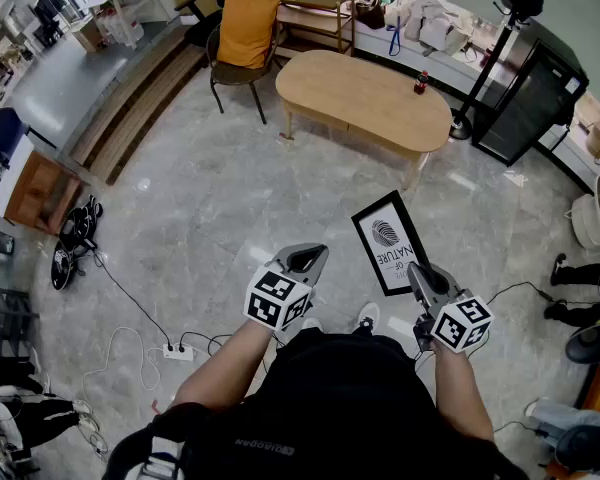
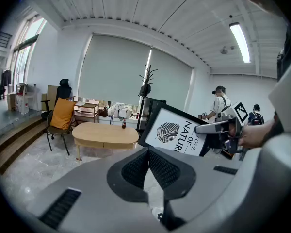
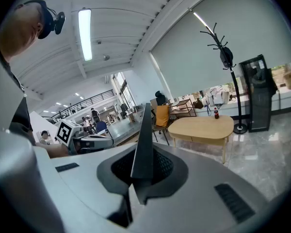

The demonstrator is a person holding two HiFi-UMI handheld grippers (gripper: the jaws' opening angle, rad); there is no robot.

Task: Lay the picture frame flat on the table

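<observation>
The picture frame [image 1: 385,238] is black with a white leaf print. It hangs over the floor in front of me, its lower corner pinched in my right gripper [image 1: 418,272]. In the right gripper view the picture frame [image 3: 145,135] shows edge-on, rising from the jaws of the right gripper [image 3: 141,173], which is shut on it. My left gripper [image 1: 315,256] hovers to the frame's left, apart from it. The left gripper [image 2: 148,163] is shut with nothing in it, and the picture frame [image 2: 177,131] stands beyond it. The light wooden oval table [image 1: 365,98] lies well ahead.
A small red bottle [image 1: 420,81] stands on the table's far right end. A chair with an orange cushion [image 1: 242,38] is at its left, a coat stand [image 1: 485,63] and a black cabinet [image 1: 530,93] at its right. A power strip with cables [image 1: 178,351] lies on the floor.
</observation>
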